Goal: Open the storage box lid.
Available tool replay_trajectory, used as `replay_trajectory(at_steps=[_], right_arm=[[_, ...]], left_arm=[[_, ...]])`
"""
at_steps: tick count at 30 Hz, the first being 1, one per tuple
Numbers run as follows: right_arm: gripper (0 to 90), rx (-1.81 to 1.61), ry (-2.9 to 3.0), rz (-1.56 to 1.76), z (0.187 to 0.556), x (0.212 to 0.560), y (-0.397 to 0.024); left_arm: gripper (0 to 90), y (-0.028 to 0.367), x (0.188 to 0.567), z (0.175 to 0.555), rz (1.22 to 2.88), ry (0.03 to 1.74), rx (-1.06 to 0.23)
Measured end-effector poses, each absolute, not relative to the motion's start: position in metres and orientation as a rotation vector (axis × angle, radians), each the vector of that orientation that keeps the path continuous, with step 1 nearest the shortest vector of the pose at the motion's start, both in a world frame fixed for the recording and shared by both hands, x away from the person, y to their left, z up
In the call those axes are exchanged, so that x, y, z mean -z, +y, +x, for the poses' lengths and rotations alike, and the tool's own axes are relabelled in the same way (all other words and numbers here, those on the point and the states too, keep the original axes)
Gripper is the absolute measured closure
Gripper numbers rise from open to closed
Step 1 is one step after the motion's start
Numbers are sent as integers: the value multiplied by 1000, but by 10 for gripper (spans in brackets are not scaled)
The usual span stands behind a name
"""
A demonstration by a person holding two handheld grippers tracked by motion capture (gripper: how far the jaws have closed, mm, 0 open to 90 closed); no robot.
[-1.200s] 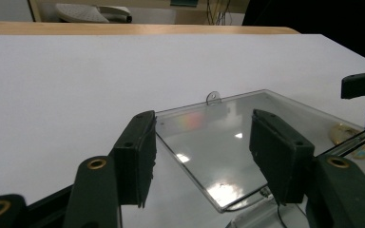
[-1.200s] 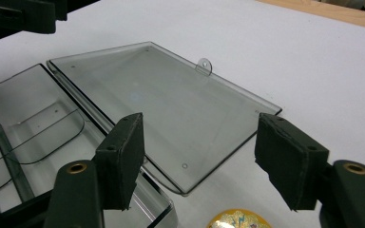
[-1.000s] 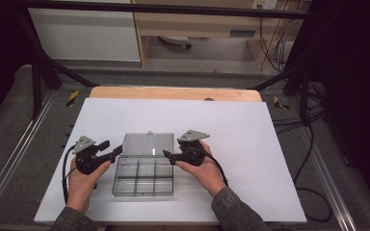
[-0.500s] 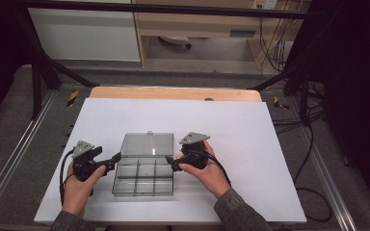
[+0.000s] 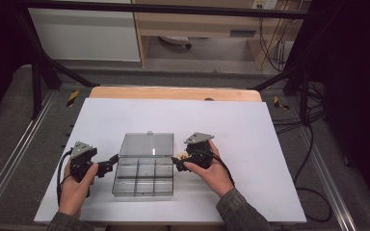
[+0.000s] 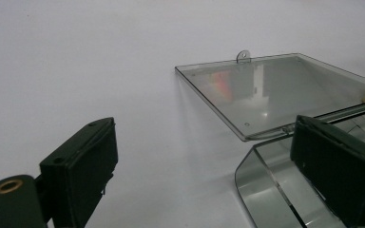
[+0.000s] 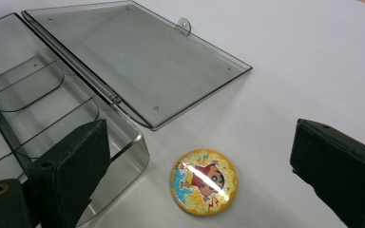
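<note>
Beside box (image 5: 143, 166) | both tools' jaws just opened | left tool (image 5: 110, 162) lower

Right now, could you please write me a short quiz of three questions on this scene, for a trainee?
1. True or false: the lid of the clear box lies open, flat on the table.
2. What lies between the jaws of the right gripper? A) a coin B) a round cartoon badge C) a screw
3. Are the jaws of the left gripper open or shut?

Key: 1 true; 2 B; 3 open.
</note>
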State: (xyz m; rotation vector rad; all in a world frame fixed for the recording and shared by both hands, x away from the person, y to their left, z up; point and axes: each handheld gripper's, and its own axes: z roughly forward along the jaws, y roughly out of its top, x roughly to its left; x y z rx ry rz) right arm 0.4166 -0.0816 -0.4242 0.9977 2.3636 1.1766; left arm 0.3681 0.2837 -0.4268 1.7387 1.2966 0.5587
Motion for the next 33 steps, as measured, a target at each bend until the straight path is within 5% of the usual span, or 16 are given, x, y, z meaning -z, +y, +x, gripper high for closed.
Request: replay_trajectory(at_steps=[16,33], right_arm=[[95,-1137,2353,1079,426,434,-96],[355,-1120,2393,997,419,437,-96]], left_arm=[[80,287,427,369,1739,1301,-573],[81,287,426,368,1747,1297,-575]])
